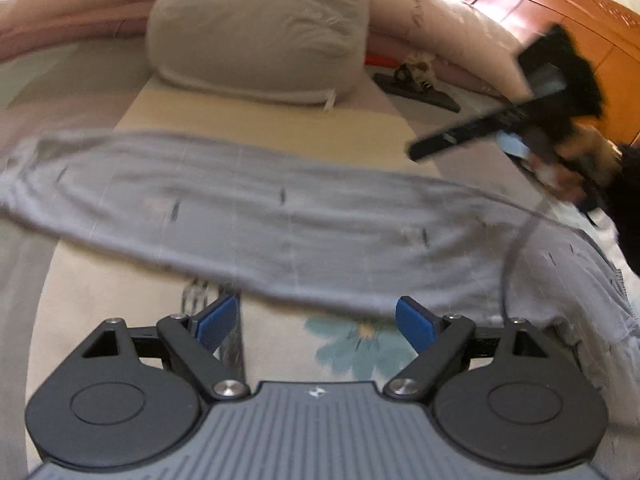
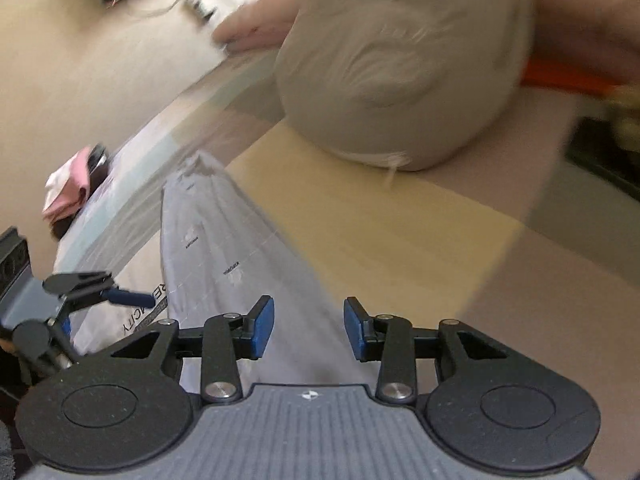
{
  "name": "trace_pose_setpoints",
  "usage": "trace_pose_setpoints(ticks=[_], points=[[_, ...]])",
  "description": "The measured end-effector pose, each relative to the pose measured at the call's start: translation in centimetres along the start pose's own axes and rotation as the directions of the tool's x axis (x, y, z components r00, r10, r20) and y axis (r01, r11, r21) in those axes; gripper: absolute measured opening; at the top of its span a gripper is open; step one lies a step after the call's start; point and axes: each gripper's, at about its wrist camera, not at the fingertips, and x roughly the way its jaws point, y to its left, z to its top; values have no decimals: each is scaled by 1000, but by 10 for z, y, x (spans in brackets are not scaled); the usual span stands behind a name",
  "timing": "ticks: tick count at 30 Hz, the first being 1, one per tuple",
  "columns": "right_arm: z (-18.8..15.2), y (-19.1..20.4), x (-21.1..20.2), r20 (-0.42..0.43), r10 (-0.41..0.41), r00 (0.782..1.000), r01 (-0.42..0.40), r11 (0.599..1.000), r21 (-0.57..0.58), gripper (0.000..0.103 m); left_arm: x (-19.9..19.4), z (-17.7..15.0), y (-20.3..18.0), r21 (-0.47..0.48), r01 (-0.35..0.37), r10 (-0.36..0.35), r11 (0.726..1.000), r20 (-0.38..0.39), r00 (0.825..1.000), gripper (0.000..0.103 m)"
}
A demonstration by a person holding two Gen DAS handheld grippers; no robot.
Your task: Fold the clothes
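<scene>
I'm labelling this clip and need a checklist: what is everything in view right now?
garment: one, grey, stretched long across the bed
pillow: one, beige, behind the garment
bedsheet: one, pastel blocks with a flower print, under everything
headboard: one, orange-brown wood, far right
pink cloth: one, at the bed's far edge
left gripper: jaws wide open, empty, at the garment's near edge
right gripper: jaws apart, nothing pinched, over the garment

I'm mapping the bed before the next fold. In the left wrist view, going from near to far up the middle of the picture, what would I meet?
Left gripper, jaws wide apart → blue flower print on the sheet → grey garment stretched across the bed → yellow patch of sheet → grey pillow.
</scene>
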Motion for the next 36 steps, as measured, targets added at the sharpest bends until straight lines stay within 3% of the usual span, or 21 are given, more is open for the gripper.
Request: trace_pose_setpoints(ticks=[3,8,13,19,24,26,30,34,36], points=[[20,-16,29,-90,74,993,-72,997,22,43,-7,-13,3,-29,5,-5,1000,-8,1000,87],[39,-32,68,-196,264,944,-247,963,106,43,-10,-21,8,-64,33,-32,997,14,999,88],[54,-22,98,-202,330,922,-312,943,117,43,-8,-19,9,-53,40,-39,998,19,999,89],[35,-45,78,-226,379,897,-341,921,189,40,-7,-22,11,-50,64,-62,997,45,997,93],[30,-34,79,-187,310,932,-290,948,130,26,-2,-20,7,-30,52,-50,998,45,998,95],[34,-20,81,-180,215,960,-213,976,33,1,-2,-21,6,-24,49,-48,999,46,998,95],[39,-3,76,-141,110,984,-125,987,-103,3,-2,-22,6,-24,51,-50,998,47,998,95],[41,-16,74,-113,102,988,-108,993,-43,2,-2,-20,4,-12,44,-43,999,36,998,95],[39,-14,69,-97,75,992,-79,996,-37,7,-4,-18,5,-12,46,-45,999,30,999,95]])
